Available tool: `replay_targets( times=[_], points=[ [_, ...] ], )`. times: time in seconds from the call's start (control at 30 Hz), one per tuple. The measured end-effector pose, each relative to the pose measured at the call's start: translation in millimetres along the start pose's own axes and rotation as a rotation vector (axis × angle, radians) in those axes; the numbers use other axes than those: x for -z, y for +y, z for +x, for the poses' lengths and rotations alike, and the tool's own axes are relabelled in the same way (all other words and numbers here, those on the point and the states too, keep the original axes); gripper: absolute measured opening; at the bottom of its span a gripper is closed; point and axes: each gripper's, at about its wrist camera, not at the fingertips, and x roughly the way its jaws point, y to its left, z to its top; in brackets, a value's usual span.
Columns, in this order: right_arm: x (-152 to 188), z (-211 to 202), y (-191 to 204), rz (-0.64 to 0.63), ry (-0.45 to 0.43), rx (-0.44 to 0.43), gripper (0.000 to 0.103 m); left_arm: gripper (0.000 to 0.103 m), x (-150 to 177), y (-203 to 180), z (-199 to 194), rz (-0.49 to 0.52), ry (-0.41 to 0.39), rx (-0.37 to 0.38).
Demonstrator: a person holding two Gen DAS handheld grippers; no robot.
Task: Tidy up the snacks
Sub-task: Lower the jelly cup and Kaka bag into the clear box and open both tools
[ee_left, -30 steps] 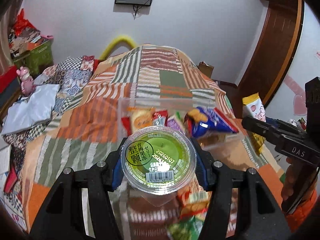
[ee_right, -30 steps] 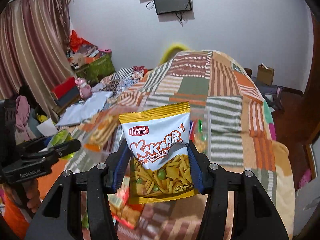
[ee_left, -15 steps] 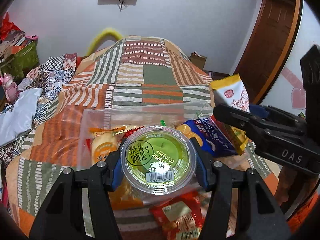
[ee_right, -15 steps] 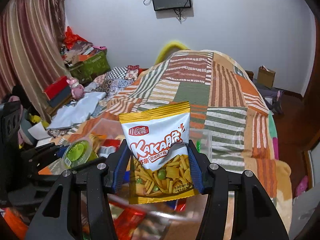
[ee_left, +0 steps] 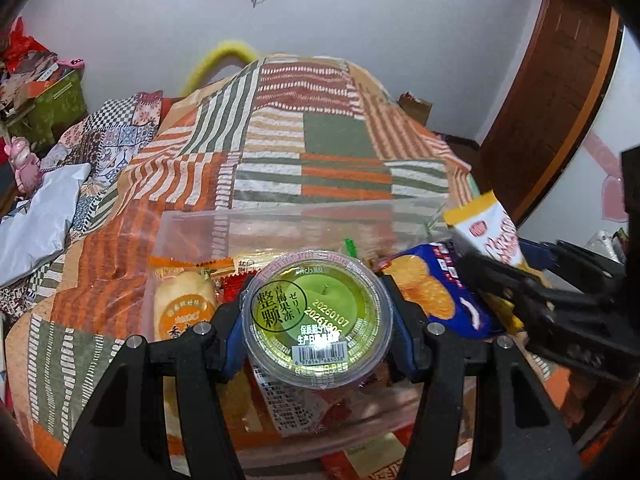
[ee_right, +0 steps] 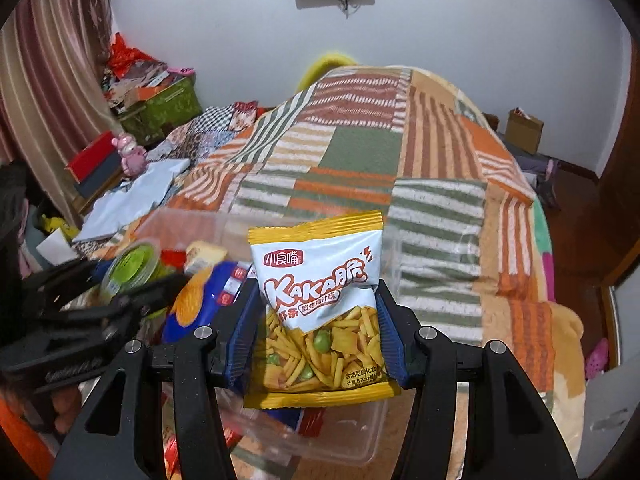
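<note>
My left gripper [ee_left: 318,330] is shut on a green jelly cup [ee_left: 316,316] and holds it over a clear plastic box [ee_left: 280,220] on the bed. The box holds a blue chip bag [ee_left: 444,296], an orange-wrapped cake [ee_left: 182,308] and other packets. My right gripper [ee_right: 316,334] is shut on a yellow-and-white KAKA snack bag [ee_right: 320,300] above the box's right part [ee_right: 360,436]. The right gripper also shows in the left wrist view [ee_left: 540,292], at the right. The left gripper with the jelly cup [ee_right: 132,264] shows at the left of the right wrist view.
The box sits on a patchwork striped bedspread [ee_left: 320,152]. A white bag [ee_left: 36,220], a pink toy [ee_left: 26,160] and a green box [ee_left: 56,108] lie at the left. A brown door [ee_left: 552,92] stands at the right. Loose packets [ee_right: 172,452] lie by the box's near edge.
Both grippers have moved forward and down over the clear box, each keeping its snack. The box and its contents now look closer and larger.
</note>
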Motion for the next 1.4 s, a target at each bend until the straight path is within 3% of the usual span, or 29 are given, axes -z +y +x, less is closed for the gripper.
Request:
replay_targets(
  times=[0.37,0.53,0.6,0.93,1.03,1.17,1.4],
  points=[
    [12,-2,-2,0.024,0.009,-0.025,0.055,0.058,2,0,-2,-0.001,0.034,-0.011],
    [11,-10,5,-0.015,-0.011,0.027,0.075,0.059,4,3,-9,-0.013,0.043,0.007],
    [10,-16,7,-0.029,-0.03,0.036,0.078,0.059,6,3,-11,-0.014,0.046,0.007],
    [13,-51,21,-0.049,-0.09,0.027,0.08,0.059,8,3,-26,-0.028,0.052,0.015],
    [19,-58,28,-0.061,-0.095,0.024,0.083,0.061,8,0,-37,-0.023,0.029,0.026],
    [32,-61,38,-0.09,-0.084,0.024,0.084,0.078,8,-6,-58,0.002,-0.035,0.016],
    [54,-59,49,-0.088,-0.042,-0.007,0.084,0.078,18,-8,-91,0.042,-0.09,-0.022]
  ],
)
